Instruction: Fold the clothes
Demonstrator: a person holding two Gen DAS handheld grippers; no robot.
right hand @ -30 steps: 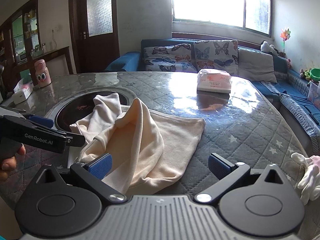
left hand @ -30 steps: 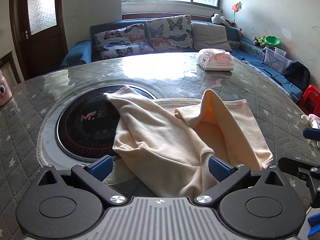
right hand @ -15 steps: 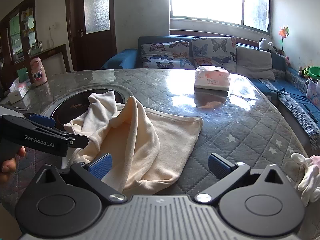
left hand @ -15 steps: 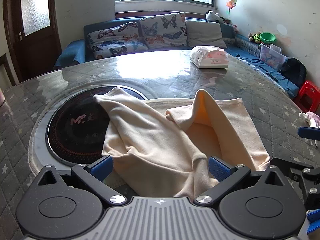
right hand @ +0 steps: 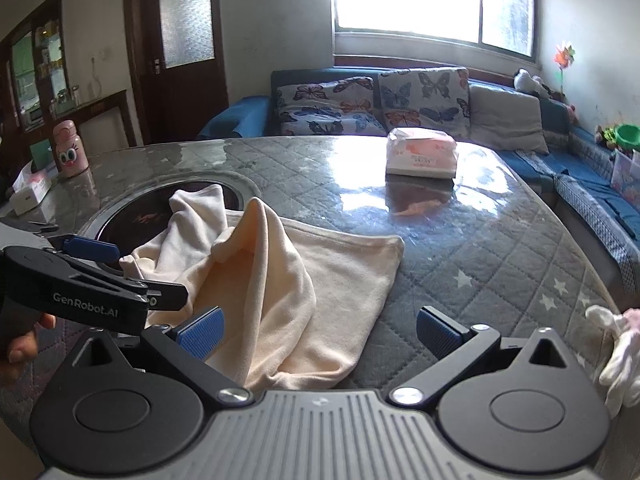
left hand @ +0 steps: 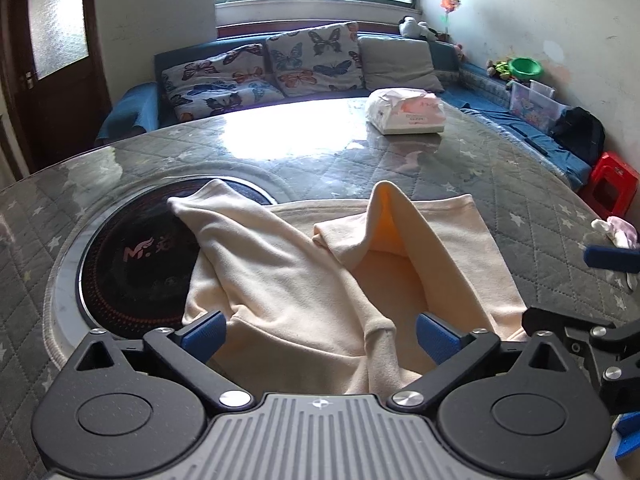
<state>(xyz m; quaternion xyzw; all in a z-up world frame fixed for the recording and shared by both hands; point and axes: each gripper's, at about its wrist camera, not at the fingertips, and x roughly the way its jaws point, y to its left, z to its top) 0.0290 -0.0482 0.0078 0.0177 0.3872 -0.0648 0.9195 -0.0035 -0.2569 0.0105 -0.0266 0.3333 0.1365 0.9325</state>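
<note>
A cream garment (left hand: 304,280) lies crumpled on the grey quilted table (left hand: 360,168), partly over a dark round hob plate (left hand: 136,256). One fold stands up in a peak (left hand: 390,200). My left gripper (left hand: 318,334) hovers open just above the garment's near edge, cloth lying under the gap between its blue pads. In the right wrist view the same garment (right hand: 320,280) spreads left of centre. My right gripper (right hand: 318,332) is open over the garment's near right hem, nothing clamped. The left gripper's body (right hand: 80,292) shows at the left there, held by a hand (right hand: 24,344).
A pack of tissues (left hand: 406,110) sits at the far side of the table. A pink bottle (right hand: 70,148) and a white box (right hand: 30,194) stand far left. A white glove (right hand: 618,352) lies at the right edge. A sofa with butterfly cushions (left hand: 280,68) is behind.
Both grippers have drifted slightly over the cloth; the view has shifted a little to the left. The garment has not changed shape and both grippers stay open.
</note>
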